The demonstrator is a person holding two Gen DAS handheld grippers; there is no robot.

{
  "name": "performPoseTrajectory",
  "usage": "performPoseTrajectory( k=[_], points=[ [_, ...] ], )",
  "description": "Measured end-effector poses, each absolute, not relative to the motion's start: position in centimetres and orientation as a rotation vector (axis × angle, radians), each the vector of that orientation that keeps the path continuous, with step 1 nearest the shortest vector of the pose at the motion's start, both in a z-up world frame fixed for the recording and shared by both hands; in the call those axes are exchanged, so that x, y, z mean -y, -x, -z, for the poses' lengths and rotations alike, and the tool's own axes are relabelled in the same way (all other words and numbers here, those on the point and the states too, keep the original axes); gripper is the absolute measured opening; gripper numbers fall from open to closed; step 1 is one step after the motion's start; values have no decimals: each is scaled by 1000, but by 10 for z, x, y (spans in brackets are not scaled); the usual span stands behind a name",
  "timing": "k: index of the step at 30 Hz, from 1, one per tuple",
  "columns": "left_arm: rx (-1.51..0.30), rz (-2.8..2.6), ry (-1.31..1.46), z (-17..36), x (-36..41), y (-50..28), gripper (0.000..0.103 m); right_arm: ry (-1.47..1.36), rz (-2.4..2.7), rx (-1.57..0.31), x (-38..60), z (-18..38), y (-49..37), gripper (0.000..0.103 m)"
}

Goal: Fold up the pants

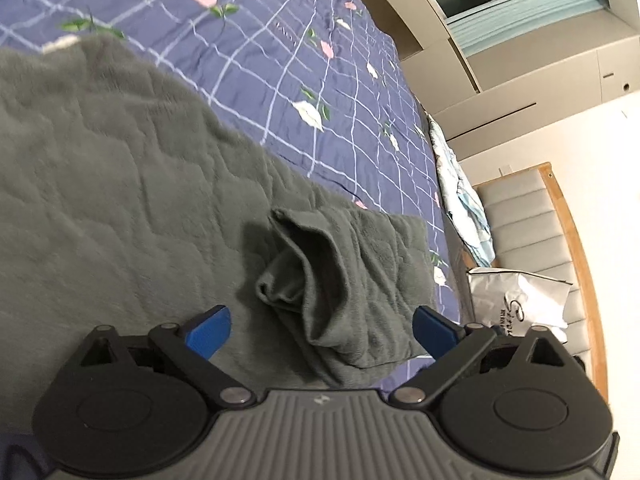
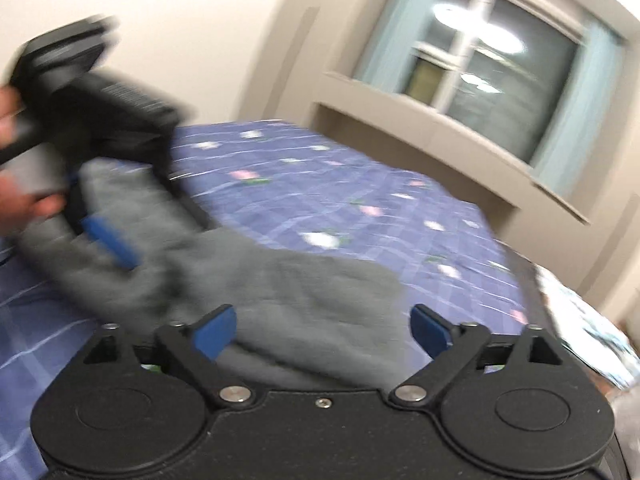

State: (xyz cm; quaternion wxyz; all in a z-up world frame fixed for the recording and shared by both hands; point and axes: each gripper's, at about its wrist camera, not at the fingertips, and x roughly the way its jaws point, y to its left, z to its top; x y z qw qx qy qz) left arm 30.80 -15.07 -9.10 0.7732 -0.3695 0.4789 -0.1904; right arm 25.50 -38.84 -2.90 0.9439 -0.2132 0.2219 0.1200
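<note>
Grey fleece pants (image 1: 120, 184) lie on the blue checked bedspread (image 1: 304, 60). One end is bunched and folded over (image 1: 340, 280) just ahead of my left gripper (image 1: 320, 330), which is open and empty above it. In the blurred right wrist view the pants (image 2: 288, 300) stretch across the bed, and my right gripper (image 2: 322, 330) is open and empty over their near edge. The left gripper (image 2: 108, 240) also shows at the far left there, held in a hand above the pants.
The bed's far edge meets a beige wall with a window (image 2: 492, 64). A white bag (image 1: 516, 300) and a padded headboard (image 1: 532, 232) stand right of the bed. A light blue cloth (image 1: 460, 184) lies along the bed's edge.
</note>
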Motion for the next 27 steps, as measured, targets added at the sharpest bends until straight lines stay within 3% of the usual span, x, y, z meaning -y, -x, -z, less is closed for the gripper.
performPoseTrajectory(
  k=[4,10,14,17,27],
  points=[
    [-1056,392,854,101,160,-311,81,353,-96,-456,408,28,-299,101],
    [-1058,406,852,107,170,-309,68,301,-23,-508,412,52,-368,101],
    [-1069,408,845,111,174,-311,50,317,-18,-573,408,74,-383,101],
    [-1070,411,848,112,175,-313,43,333,-11,-599,407,91,-382,101],
    [-1077,415,841,112,170,-315,43,245,22,-592,421,78,-341,101]
  ],
)
